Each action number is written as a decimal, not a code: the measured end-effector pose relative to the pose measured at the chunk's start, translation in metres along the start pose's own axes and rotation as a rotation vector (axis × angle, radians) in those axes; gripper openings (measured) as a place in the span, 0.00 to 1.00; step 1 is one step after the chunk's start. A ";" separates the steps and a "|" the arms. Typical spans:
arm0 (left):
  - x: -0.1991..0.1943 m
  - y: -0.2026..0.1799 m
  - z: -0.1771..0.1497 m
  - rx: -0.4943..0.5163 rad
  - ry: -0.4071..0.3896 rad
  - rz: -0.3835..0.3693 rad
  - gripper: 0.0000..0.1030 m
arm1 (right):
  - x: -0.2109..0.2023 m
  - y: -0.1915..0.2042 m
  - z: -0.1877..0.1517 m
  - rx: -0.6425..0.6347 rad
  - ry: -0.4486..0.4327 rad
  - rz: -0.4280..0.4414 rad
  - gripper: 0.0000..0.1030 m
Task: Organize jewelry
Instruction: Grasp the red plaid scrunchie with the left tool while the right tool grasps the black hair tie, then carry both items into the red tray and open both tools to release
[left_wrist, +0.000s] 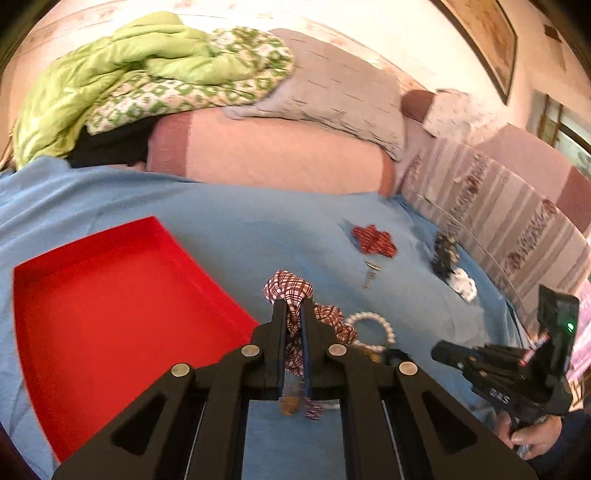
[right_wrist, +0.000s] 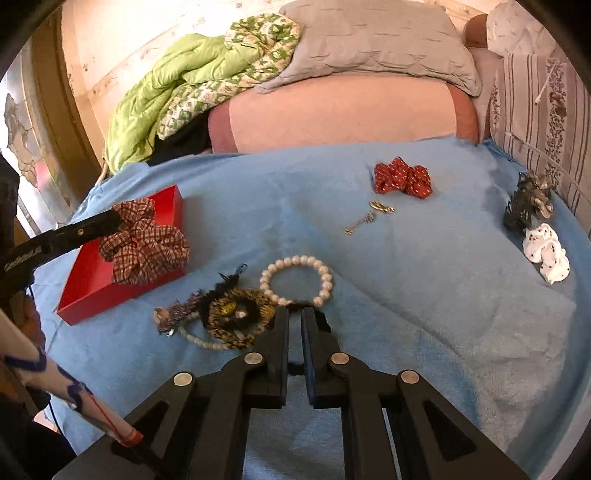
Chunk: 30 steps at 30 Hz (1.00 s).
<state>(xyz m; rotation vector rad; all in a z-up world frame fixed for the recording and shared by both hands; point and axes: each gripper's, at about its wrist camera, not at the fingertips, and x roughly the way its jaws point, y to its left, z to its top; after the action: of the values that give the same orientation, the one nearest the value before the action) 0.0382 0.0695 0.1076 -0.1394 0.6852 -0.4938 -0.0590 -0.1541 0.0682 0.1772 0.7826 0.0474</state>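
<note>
My left gripper (left_wrist: 294, 306) is shut on a brown plaid scrunchie (left_wrist: 290, 290) and holds it above the blue bedspread, beside the red tray (left_wrist: 110, 295). In the right wrist view the scrunchie (right_wrist: 146, 240) hangs over the tray's (right_wrist: 92, 299) near edge. My right gripper (right_wrist: 294, 314) has its jaws nearly closed, with nothing between them, just behind a pearl bracelet (right_wrist: 295, 280) and a leopard scrunchie pile (right_wrist: 236, 317). A red scrunchie (right_wrist: 402, 181), a gold chain (right_wrist: 369, 218), a dark scrunchie (right_wrist: 528, 203) and a white dotted scrunchie (right_wrist: 546, 251) lie further out.
Pillows (right_wrist: 343, 114) and a green quilt (right_wrist: 177, 88) are piled at the head of the bed. A striped cushion (right_wrist: 535, 110) borders the right side. The blue bedspread (right_wrist: 258, 206) covers the bed.
</note>
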 end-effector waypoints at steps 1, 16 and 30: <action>-0.001 0.005 0.001 -0.013 -0.003 0.009 0.07 | 0.000 0.003 0.001 -0.001 0.006 0.017 0.07; -0.016 0.053 0.000 -0.095 -0.017 0.092 0.07 | 0.030 0.020 -0.010 -0.092 0.159 0.017 0.46; -0.019 0.061 0.004 -0.108 -0.034 0.109 0.07 | 0.034 0.015 -0.002 -0.111 0.143 -0.033 0.06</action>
<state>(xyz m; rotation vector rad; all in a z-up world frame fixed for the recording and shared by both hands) 0.0515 0.1318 0.1043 -0.2107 0.6826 -0.3490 -0.0357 -0.1353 0.0461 0.0560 0.9230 0.0724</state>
